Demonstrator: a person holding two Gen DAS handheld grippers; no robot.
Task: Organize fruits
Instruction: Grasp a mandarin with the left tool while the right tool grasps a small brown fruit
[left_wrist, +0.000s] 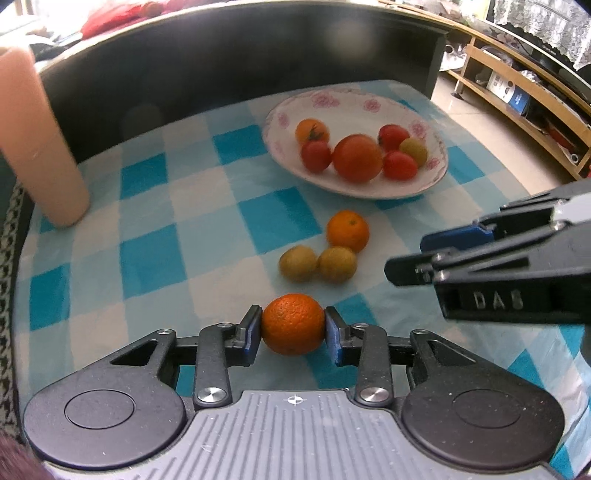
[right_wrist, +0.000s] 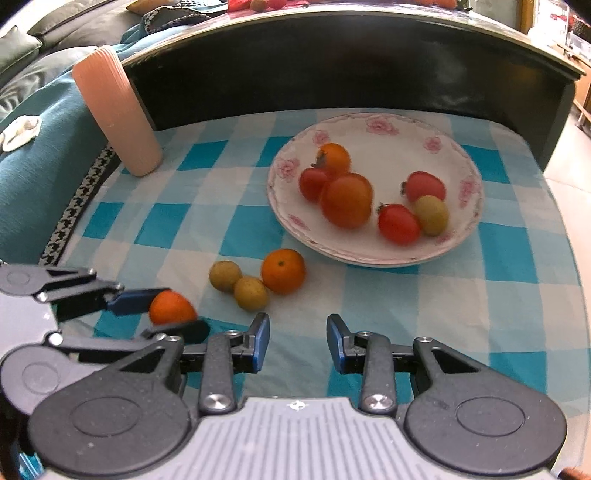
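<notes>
Orange gripped in my left gripper (left_wrist: 293, 334)

The orange (left_wrist: 293, 324) sits squeezed between both blue pads; my right gripper (right_wrist: 297, 341) hangs apart and empty, the plate (right_wrist: 465, 229) of fruit beyond its fingertips.

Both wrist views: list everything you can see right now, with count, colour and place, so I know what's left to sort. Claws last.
plate: 1, white with pink flowers, far right of the cloth
fruits on plate: 6; 3 red, 1 large orange-red, 1 orange with a stem, 1 yellow-green
loose orange: 1, orange, on the cloth near the plate
small fruits: 2, yellow-green, touching, beside the loose orange
held orange: 1, orange, between the left claw's fingers
cup: 1, pink, ribbed, far left corner
tablecloth: 1, blue and white check
left claw: shut on the held orange
right claw: open, nothing in it, over the cloth
</notes>
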